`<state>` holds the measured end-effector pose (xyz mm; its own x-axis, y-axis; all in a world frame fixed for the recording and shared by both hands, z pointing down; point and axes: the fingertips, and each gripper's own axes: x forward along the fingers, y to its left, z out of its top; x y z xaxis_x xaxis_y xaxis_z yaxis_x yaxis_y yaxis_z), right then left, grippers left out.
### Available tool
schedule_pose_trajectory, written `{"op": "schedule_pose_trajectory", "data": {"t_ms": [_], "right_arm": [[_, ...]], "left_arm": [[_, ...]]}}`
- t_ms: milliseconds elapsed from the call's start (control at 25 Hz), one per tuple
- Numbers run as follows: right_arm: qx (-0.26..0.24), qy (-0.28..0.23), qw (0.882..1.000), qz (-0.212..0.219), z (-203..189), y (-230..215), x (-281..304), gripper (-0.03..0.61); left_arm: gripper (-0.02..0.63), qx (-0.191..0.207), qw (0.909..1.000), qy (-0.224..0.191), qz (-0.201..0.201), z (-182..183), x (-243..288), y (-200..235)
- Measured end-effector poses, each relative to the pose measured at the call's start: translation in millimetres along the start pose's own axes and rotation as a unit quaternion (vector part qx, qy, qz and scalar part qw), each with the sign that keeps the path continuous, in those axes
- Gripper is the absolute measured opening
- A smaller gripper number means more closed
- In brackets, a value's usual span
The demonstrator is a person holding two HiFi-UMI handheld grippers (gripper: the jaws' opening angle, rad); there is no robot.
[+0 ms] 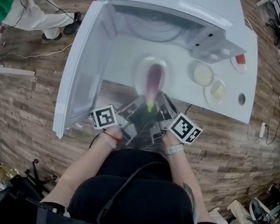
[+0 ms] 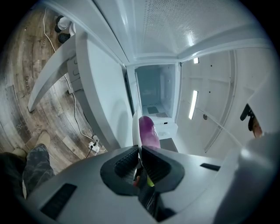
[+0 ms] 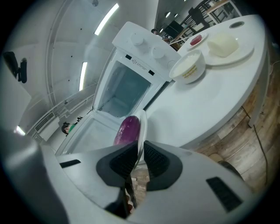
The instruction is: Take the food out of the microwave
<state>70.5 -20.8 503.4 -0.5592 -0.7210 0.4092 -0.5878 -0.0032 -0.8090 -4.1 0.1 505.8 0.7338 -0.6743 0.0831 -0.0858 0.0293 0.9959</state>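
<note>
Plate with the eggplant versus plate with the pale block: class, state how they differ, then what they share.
The plate with the eggplant is clamped at its rim by the left gripper and right gripper; the plate with the pale block rests untouched on the table. The clamped plate carries a long purple eggplant, the resting plate a pale block. Both are round and pale.

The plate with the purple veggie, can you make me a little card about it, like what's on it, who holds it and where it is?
Thing: plate
On it: purple eggplant
Held by: left gripper and right gripper, fingers shut on its rim
Where: just in front of the microwave
Door: open
Nearby: bowl on the white table
</note>
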Motion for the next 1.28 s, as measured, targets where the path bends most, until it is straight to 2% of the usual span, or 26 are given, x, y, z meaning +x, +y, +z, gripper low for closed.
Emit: {"op": "schedule_pose_trajectory", "data": {"t_ms": [240,680,840,1080,1200,1280], "right_arm": [[0.008,-0.001,1.000,-0.004,-4.2,-6.7,-6.3,0.060],[0.018,0.005,1.000,-0.010,-11.2,-19.1,-9.9,0.060],[0.020,0.006,1.000,-0.012,-13.3,-23.4,-11.3,0.060],[0.023,0.006,1.000,-0.015,-16.0,-29.3,-13.3,0.060],[0.025,0.007,1.000,-0.016,-18.0,-31.7,-14.8,0.060],[0.027,0.008,0.999,-0.017,-19.4,-33.4,-14.7,0.060]], "left_arm": [[0.032,0.025,0.9996,0.012,0.008,-6.0,-1.9,4.7],[0.032,0.000,0.9999,0.012,0.009,-16.2,-1.1,13.4],[0.032,0.015,0.9996,0.018,0.016,-18.6,-1.8,18.4],[0.032,-0.007,0.9997,0.017,0.016,-24.7,-0.6,22.5],[0.032,0.005,0.9996,0.021,0.018,-25.9,-1.4,24.1],[0.032,-0.012,0.9997,0.018,0.016,-27.8,-1.2,24.7]]}}
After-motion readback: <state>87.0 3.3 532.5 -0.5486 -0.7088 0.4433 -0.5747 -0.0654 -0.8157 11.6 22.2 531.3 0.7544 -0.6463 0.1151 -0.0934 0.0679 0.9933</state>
